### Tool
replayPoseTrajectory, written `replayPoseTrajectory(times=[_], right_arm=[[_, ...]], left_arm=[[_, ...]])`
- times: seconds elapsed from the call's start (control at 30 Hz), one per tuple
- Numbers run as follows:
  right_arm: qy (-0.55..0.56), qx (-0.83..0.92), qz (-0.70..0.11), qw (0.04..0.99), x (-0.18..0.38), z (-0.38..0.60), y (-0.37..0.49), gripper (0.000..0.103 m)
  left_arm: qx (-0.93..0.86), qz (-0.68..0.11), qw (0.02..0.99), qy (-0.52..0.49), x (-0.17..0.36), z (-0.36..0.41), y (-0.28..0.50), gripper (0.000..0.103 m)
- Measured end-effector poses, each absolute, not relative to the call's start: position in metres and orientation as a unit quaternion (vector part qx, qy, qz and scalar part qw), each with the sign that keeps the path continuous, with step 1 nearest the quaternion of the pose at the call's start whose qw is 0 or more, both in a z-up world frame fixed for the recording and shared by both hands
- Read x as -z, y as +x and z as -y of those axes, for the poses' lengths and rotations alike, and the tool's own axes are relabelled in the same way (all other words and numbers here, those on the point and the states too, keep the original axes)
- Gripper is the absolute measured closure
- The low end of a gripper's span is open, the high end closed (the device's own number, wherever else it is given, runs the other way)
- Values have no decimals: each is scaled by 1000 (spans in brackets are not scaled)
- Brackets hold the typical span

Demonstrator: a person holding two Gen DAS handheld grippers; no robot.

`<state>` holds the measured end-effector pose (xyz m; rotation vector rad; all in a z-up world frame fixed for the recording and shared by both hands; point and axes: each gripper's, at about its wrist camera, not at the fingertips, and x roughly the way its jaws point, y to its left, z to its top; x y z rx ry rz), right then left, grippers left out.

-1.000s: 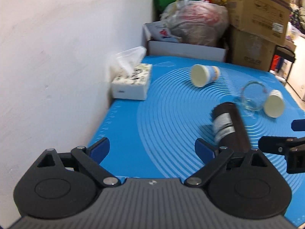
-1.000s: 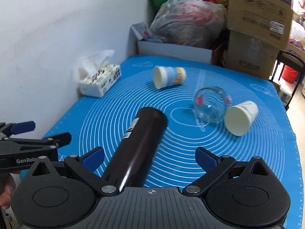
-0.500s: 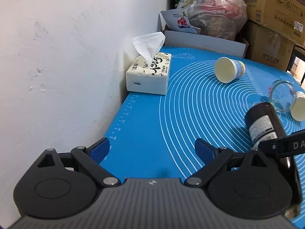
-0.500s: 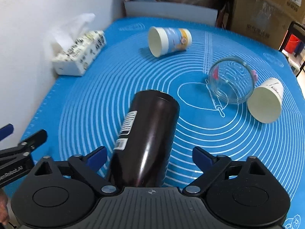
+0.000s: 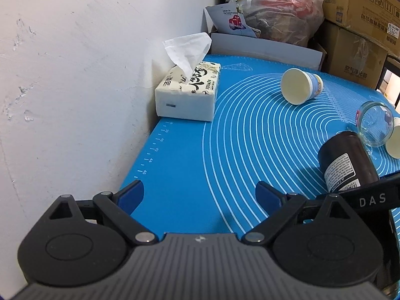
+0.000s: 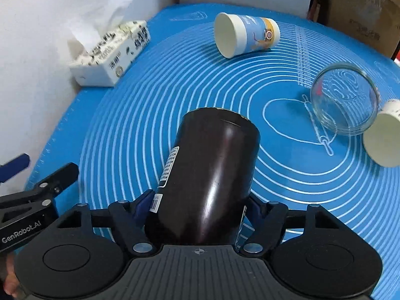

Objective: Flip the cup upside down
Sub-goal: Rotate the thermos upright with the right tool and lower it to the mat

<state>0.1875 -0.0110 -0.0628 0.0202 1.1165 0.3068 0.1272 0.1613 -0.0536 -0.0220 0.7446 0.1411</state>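
Note:
A tall dark brown cup [image 6: 210, 175] with a white label lies on its side on the blue mat [image 6: 287, 187]. My right gripper [image 6: 197, 207] is shut on its near end, one blue pad on each side. The cup also shows in the left wrist view [image 5: 347, 162], at the right. My left gripper [image 5: 200, 195] is open and empty, low over the mat's left edge by the white wall; it also shows in the right wrist view [image 6: 15, 167].
A blue-and-white paper cup [image 6: 245, 35], a clear glass [image 6: 342, 100] and a white paper cup [image 6: 382, 137] lie on their sides on the mat. A tissue box [image 5: 190, 92] sits by the wall. Cardboard boxes [image 5: 360, 25] and a plastic bag [image 5: 277, 10] stand behind the mat.
My right gripper has moved forward over the dark cup and closed on it. My left gripper has swung left toward the wall and stayed open.

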Motion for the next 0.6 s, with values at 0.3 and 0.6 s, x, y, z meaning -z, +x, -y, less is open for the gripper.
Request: replayPoseTrajectory(times=[0.3,0.6], right_arm=[[-7,-127,-418,900,15,37,158,32],[-27,-88,-305,948,-17,63,124,35]], left_arm=[[-57,-345,937,-10,38,-148,120,8],[-41,-329,944,-9,24,-129,109,8]])
